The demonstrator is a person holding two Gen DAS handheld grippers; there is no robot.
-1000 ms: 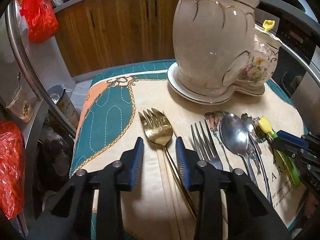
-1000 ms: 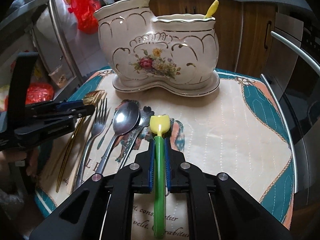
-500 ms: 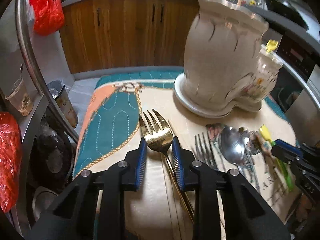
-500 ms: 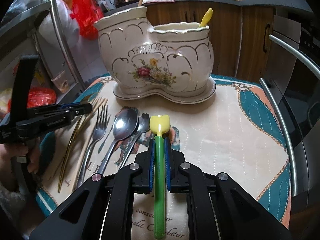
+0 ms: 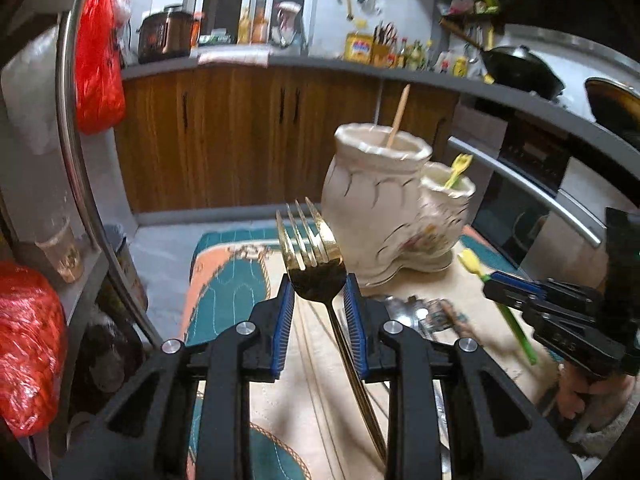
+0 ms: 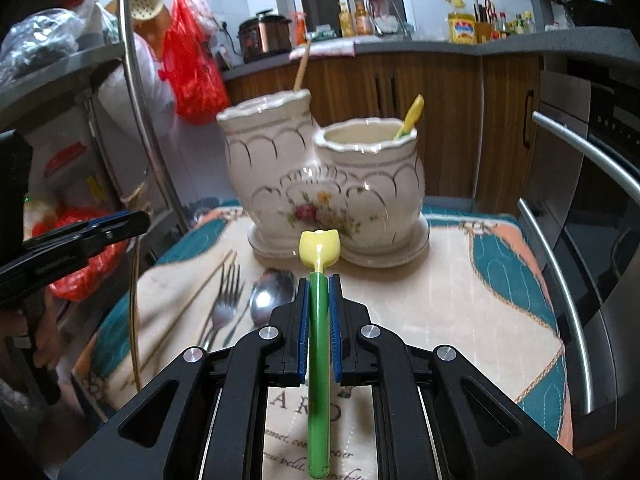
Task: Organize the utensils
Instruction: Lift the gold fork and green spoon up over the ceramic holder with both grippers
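My left gripper is shut on a gold fork and holds it lifted above the mat, tines up. My right gripper is shut on a green-handled utensil with a yellow tulip head, also raised; it shows in the left wrist view too. The white floral two-pot ceramic holder stands at the back of the mat; the taller pot holds a wooden stick, the shorter one a yellow-green utensil. A steel fork, a steel spoon and chopsticks lie on the mat.
The quilted teal and cream mat covers a small table. A curved metal rail and red bags are at the left. An oven with a handle bar is at the right. Wooden cabinets stand behind.
My left gripper has closed on the gold fork and lifted it off the mat. My right gripper has risen with the green utensil. Both have drawn back from the holder.
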